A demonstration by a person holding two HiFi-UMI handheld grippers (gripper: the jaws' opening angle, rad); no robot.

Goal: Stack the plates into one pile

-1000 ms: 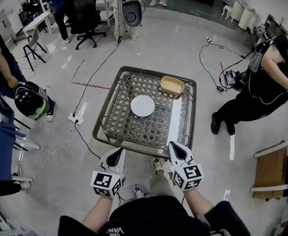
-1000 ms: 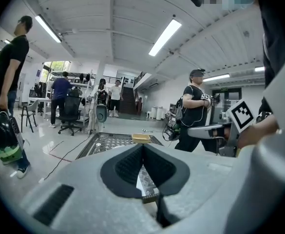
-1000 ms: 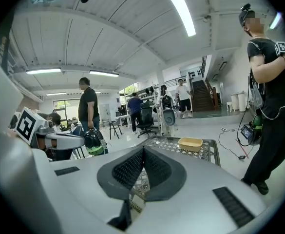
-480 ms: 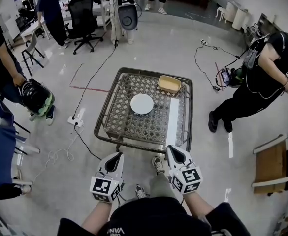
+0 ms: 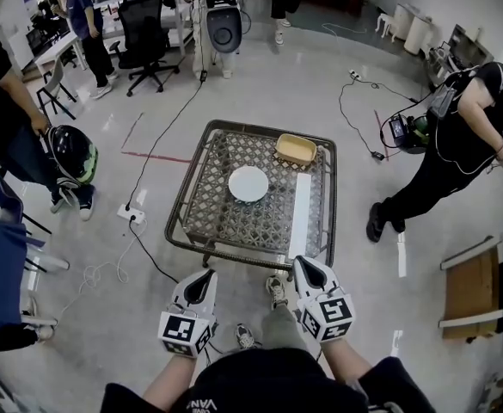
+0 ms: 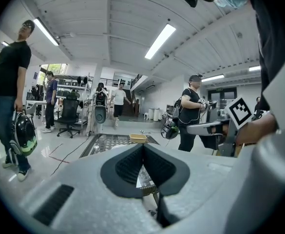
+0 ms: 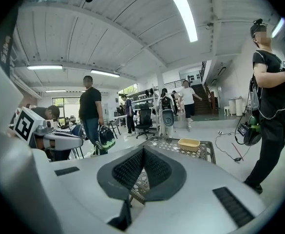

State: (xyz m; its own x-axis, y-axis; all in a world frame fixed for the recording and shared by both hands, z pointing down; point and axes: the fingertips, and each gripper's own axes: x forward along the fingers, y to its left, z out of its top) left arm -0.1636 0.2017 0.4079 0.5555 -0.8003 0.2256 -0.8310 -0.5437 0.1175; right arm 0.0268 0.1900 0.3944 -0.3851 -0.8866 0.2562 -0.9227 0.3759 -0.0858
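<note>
Your fingers [image 6: 127,167] meet on nothing: head view, left gripper [image 5: 202,275] and right gripper [image 5: 308,265] hang barely shifted short of the dark woven-wire table [image 5: 212,218], round white plate [image 5: 248,183] mid-table; left gripper view, then right gripper view, pads together and bare, so no plate travels.

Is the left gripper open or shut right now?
Shut. The left gripper shows its jaws meeting at the tips, nothing between them.
</note>
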